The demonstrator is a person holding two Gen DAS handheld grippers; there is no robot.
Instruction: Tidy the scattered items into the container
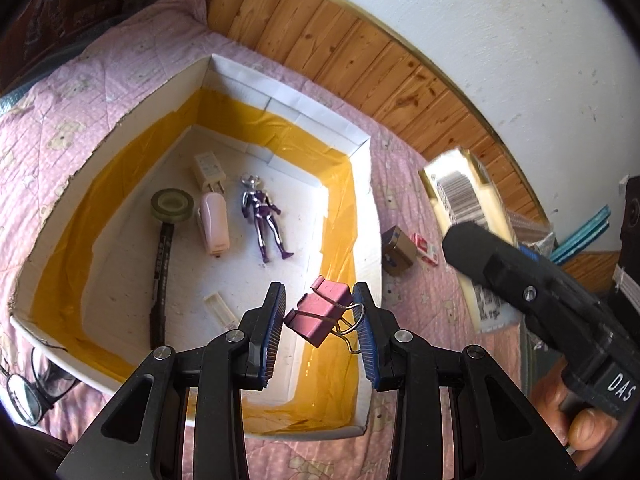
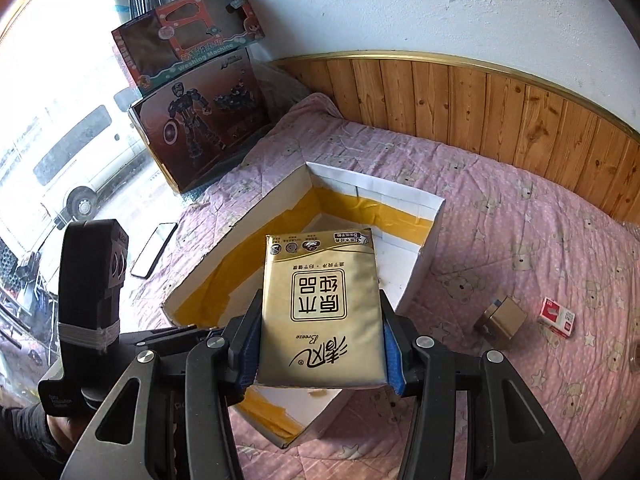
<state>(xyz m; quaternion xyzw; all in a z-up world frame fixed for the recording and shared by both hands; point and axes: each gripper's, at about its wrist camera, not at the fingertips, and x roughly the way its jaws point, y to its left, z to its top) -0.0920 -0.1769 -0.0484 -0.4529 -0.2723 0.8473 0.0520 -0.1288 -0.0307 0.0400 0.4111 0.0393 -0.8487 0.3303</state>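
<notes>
Metal binder clip (image 1: 320,312), glossy tissue pack (image 2: 320,304)

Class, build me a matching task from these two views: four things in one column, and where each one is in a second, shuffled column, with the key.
Things
1. pink binder clip
2. gold tissue pack
3. purple toy figure
4. red-and-white small box

Places
A. lying on the pink bedspread
B. between the left tool's pads
C. on the floor of the white box
D. between the right tool's pads

Pairs: 1-B, 2-D, 3-C, 4-A
</notes>
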